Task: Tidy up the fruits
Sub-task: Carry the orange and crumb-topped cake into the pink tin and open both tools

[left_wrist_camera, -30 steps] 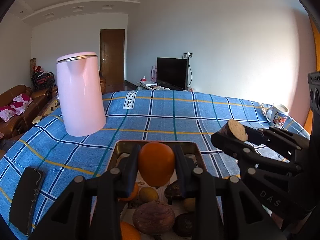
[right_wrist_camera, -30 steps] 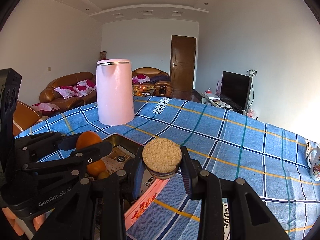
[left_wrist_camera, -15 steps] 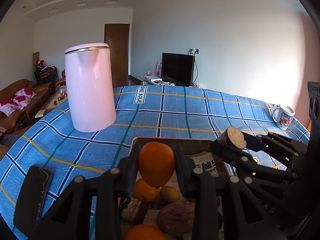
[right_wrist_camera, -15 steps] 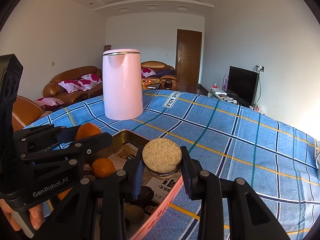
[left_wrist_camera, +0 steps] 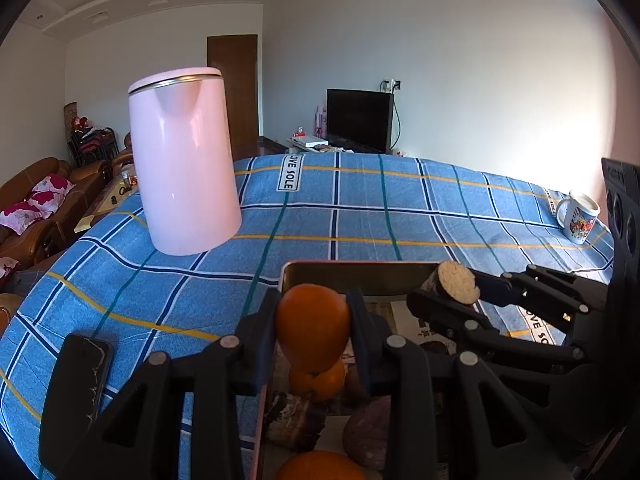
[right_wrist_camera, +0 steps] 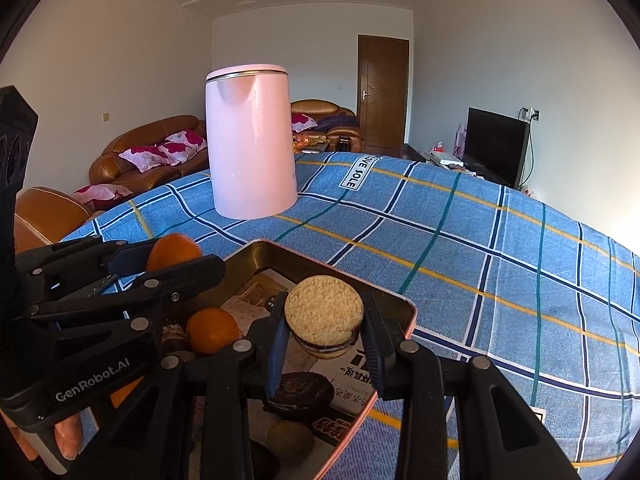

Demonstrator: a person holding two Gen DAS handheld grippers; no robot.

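Observation:
My left gripper [left_wrist_camera: 312, 328] is shut on an orange [left_wrist_camera: 311, 326] and holds it above the near left part of a metal tray [left_wrist_camera: 360, 272]. It also shows in the right wrist view [right_wrist_camera: 176, 256]. My right gripper [right_wrist_camera: 324, 330] is shut on a cut purple-skinned fruit with a pale grainy face [right_wrist_camera: 323, 316], held above the tray's right rim [right_wrist_camera: 404, 308]. That fruit also shows in the left wrist view [left_wrist_camera: 456, 287]. The tray, lined with newspaper, holds another orange [right_wrist_camera: 212, 330], dark purple fruits [right_wrist_camera: 298, 394] and a brownish-green fruit [right_wrist_camera: 290, 440].
A tall pink kettle [left_wrist_camera: 184, 160] stands on the blue plaid tablecloth [left_wrist_camera: 360, 220] beyond the tray to the left. A black phone [left_wrist_camera: 76, 392] lies at the near left edge. A printed mug [left_wrist_camera: 578, 216] stands at the far right.
Both grippers have moved forward and lower over the tray, each still holding its fruit. The kettle looks closer and the tray's contents show more.

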